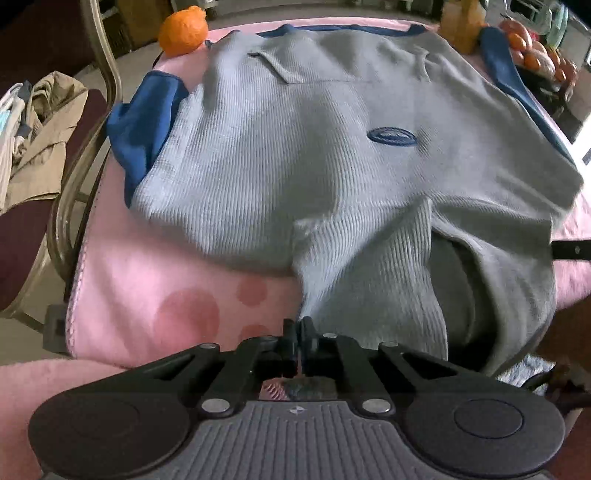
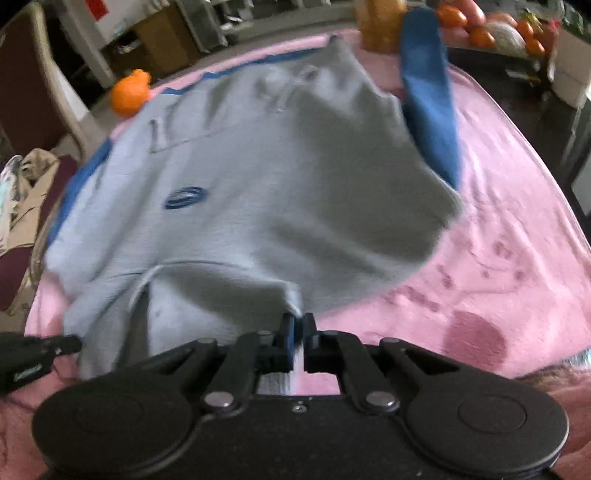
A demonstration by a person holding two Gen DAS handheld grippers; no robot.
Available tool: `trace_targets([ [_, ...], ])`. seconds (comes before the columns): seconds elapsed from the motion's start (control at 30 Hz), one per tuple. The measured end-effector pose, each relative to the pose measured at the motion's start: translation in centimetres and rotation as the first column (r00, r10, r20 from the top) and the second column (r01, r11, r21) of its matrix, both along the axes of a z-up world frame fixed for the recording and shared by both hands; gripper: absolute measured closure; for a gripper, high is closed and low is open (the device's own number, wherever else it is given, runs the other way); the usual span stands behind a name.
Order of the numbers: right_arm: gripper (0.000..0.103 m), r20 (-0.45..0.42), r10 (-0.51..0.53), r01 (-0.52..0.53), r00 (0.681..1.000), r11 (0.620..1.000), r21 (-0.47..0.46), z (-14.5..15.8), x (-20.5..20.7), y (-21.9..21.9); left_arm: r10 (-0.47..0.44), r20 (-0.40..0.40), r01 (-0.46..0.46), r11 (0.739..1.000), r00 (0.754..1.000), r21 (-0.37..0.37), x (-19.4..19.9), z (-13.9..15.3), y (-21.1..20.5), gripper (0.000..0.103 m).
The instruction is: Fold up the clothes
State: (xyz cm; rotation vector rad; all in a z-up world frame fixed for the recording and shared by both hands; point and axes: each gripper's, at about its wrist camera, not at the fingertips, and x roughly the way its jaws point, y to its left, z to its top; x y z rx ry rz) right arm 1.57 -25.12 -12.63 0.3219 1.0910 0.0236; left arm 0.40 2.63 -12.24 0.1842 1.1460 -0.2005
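A pink blanket covers the table, and one grey sweatshirt with blue sleeves lies spread across it, not folded flat. Its near hem is pinched and lifted by both tongs: left gripper and right gripper, each closed on cloth. One orange sits beyond.

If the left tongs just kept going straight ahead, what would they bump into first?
Likely the grey shirt itself: the left tongs already pinch its near edge, and the shirt's body spreads directly ahead across the pink blanket.
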Motion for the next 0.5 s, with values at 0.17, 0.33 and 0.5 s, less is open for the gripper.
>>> trace_targets([
  [0.17, 0.060, 0.046, -0.044, 0.032, 0.998, 0.974, 0.223, 2.7, -1.0, -3.0, -0.154, 0.155, 0.163, 0.986, 0.976, -0.046, -3.3, 4.5, 0.0, 0.075],
  [0.33, 0.048, 0.231, -0.134, 0.057, 0.964, 0.948, 0.313, 9.2, -0.6, -6.5, -0.062, 0.321, 0.064, 0.998, 0.945, 0.006, -0.7, 9.1, -0.6, 0.072],
  [0.5, 0.039, 0.381, -0.226, 0.110, 0.896, 0.946, 0.304, 13.9, 2.9, -9.4, -0.016, 0.351, 0.022, 1.000, 0.936, -0.012, 4.5, 9.7, -3.4, 0.072],
])
